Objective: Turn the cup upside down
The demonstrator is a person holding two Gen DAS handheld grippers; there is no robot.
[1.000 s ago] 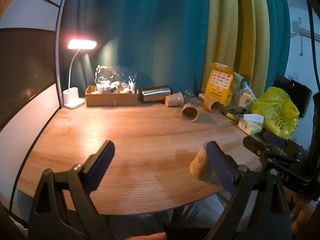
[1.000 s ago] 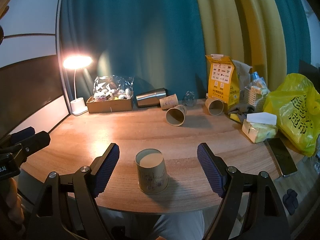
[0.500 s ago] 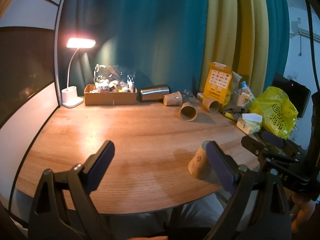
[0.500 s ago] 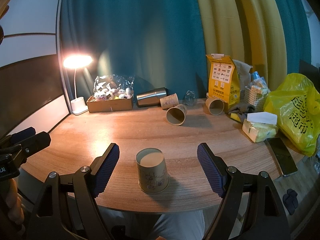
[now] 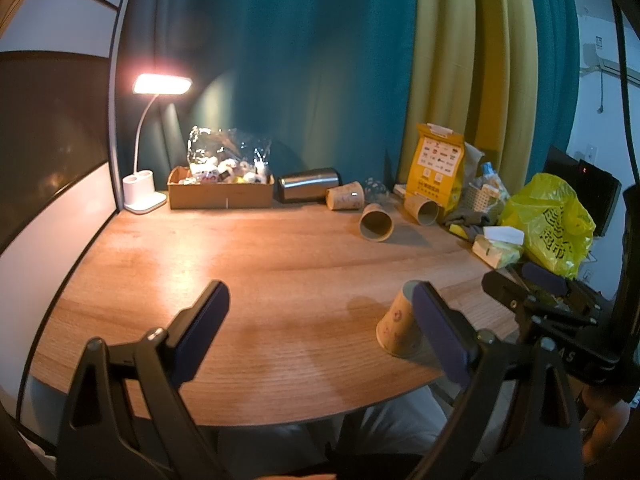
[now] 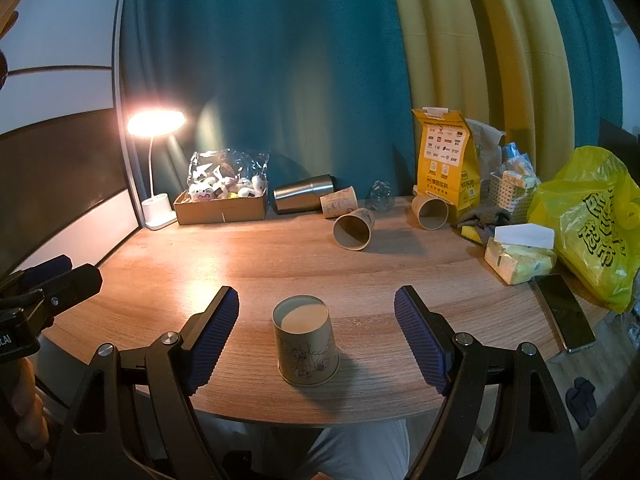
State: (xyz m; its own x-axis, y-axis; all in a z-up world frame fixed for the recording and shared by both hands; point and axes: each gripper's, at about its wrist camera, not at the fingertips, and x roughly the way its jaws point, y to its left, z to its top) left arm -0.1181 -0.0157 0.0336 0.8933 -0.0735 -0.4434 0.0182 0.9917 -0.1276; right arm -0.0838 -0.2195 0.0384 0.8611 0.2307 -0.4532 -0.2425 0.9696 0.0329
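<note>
Though untouched, cup (image 6: 306,346) base-up, axis vertical

Wooden table (image 6: 256,264) with cups (image 6: 306,342), clutter.

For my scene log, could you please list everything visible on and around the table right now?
Near paper cup: 1, tan, upside down at front edge, between the right tongs' fingers, untouched.
Paper cups: 3, tan, on their sides at the back.
Steel tumbler: 1, silver, lying at the back.
Cardboard box: 1, brown, back left, holding a clear bag.
Desk lamp: 1, white, lit, back left.
Paper bag: 1, yellow, upright at the back right.
Plastic bag: 1, yellow, right edge.
Tissue pack: 1, pale yellow, right.
Phone: 1, dark, right edge.
Table: 1, wood.
Left tongs: open, empty.
Right tongs: open.
</note>
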